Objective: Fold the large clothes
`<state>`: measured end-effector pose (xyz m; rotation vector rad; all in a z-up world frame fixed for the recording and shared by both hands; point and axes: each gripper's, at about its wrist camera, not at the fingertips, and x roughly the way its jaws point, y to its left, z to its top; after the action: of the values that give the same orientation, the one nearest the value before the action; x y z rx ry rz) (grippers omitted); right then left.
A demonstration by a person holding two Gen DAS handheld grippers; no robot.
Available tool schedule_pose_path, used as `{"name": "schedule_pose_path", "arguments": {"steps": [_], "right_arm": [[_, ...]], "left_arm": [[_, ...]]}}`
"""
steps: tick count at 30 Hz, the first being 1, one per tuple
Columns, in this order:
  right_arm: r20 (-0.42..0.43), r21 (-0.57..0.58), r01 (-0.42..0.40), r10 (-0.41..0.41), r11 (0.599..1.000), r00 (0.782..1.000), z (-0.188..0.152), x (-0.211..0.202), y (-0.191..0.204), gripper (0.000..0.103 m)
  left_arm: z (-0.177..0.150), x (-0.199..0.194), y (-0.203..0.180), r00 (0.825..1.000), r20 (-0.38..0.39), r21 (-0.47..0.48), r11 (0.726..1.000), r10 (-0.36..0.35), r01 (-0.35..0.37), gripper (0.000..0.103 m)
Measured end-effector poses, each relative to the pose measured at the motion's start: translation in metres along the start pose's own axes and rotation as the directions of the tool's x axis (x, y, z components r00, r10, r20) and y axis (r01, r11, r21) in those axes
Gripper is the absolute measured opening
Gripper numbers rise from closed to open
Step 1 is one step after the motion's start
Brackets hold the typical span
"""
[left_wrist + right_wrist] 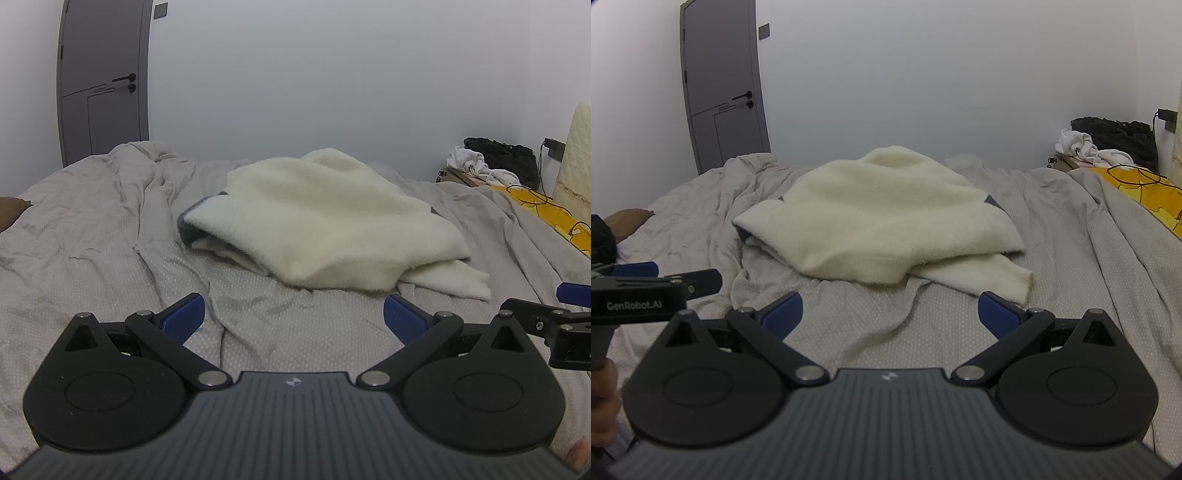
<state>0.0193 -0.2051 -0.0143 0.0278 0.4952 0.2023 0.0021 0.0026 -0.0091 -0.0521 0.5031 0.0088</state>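
- We hold both tongs low over the near edge of the bed (92, 229), side by side, pointing toward the far wall.
- Left tongs (293, 317): blue pads spread wide, nothing between them. Right tongs (890, 314): likewise spread wide and empty.
- The cream sweater (871, 221) lies in a loose heap around the middle of the bed, on the rumpled grey duvet, nearer the far edge than the near one. A grey lining or second layer shows at its left border.
- One sleeve (997, 275) trails out toward the near right, its ribbed cuff resting on the duvet just ahead of the right tongs' right pad. The cuff and pad look apart, not touching.
- Beyond the bed's far right corner: a pile of dark and white clothes (495, 162), not our concern.
- Our reading: folding has not begun; this is the approach. The garment is bunched, so it needs spreading flat first.
- Next move, as we judge it: reach forward, pinch the near hem or the trailing cuff with each of the tongs, and draw the fabric out. Thick fleece may slip from a shallow pinch.
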Motion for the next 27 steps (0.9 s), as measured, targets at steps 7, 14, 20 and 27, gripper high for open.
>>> {"name": "schedule_pose_path", "arguments": {"steps": [7,14,20,27], "right_arm": [[-0.011,0.007,-0.004,0.004,1.000,1.000,-0.001,0.002,-0.001,0.103],[-0.012,0.000,0.003,-0.003,1.000,1.000,-0.002,0.003,0.001,0.103],[0.011,-0.005,0.008,-0.008,1.000,1.000,-0.002,-0.001,0.003,0.103],[0.016,0.005,0.032,-0.032,0.999,0.999,-0.002,-0.005,0.004,0.103]], "left_arm": [[-0.002,0.003,0.001,1.000,-0.004,0.005,1.000,-0.004,0.004,0.103],[-0.004,0.003,0.000,1.000,0.008,0.005,1.000,0.004,-0.004,0.103],[-0.004,-0.002,-0.004,1.000,0.024,0.011,1.000,0.014,-0.014,0.103],[-0.003,-0.018,0.000,0.998,0.056,-0.016,1.000,0.014,-0.013,0.103]]}}
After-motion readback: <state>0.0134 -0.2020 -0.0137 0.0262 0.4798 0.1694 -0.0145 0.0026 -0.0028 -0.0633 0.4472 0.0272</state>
